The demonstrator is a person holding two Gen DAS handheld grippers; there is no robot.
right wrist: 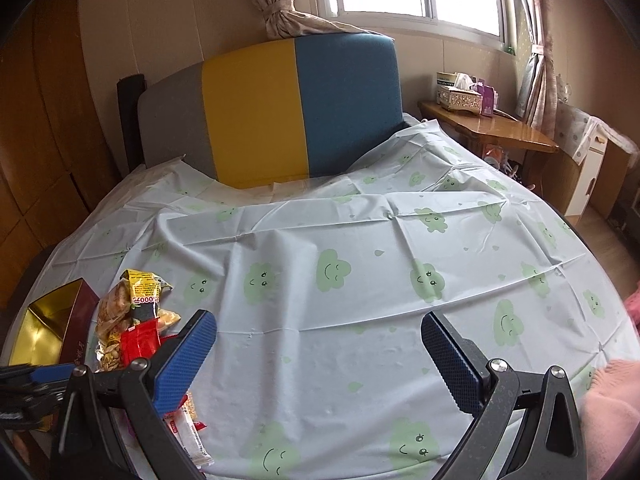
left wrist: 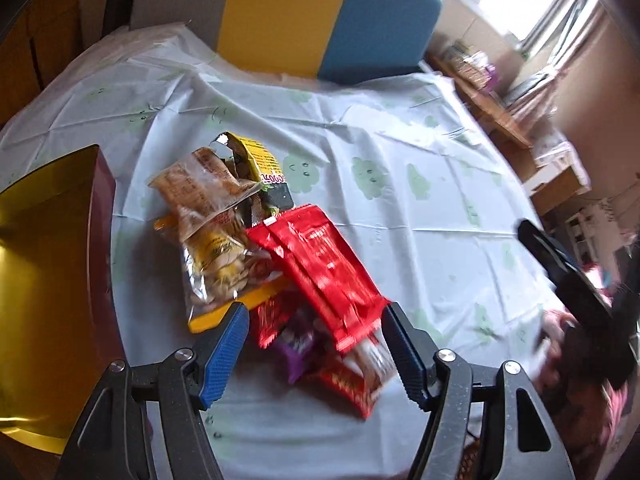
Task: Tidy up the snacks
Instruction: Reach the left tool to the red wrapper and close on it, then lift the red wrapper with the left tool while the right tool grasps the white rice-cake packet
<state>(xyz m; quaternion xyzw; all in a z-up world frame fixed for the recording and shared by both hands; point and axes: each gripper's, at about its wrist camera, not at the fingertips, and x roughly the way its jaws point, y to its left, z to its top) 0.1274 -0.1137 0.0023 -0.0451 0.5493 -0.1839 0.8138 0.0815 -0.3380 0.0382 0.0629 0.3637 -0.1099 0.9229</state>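
Note:
A pile of snack packets lies on the cloud-print cloth [left wrist: 400, 220]. In the left wrist view a red packet [left wrist: 324, 268] lies on top, a clear bag of nuts [left wrist: 216, 236] and a yellow-black packet [left wrist: 264, 164] behind it, a purple packet [left wrist: 298, 344] and another red one [left wrist: 352, 384] in front. My left gripper [left wrist: 314, 320] is open, its jaws either side of the red packet's near end, not closed on it. My right gripper [right wrist: 318, 332] is open and empty over bare cloth; the pile [right wrist: 132, 320] is at its left.
An open box with a gold inside and dark red walls [left wrist: 44, 240] stands left of the pile, also in the right wrist view [right wrist: 52, 328]. A yellow-blue headboard [right wrist: 296, 108] rises at the back. A wooden side table [right wrist: 492, 128] with boxes stands far right.

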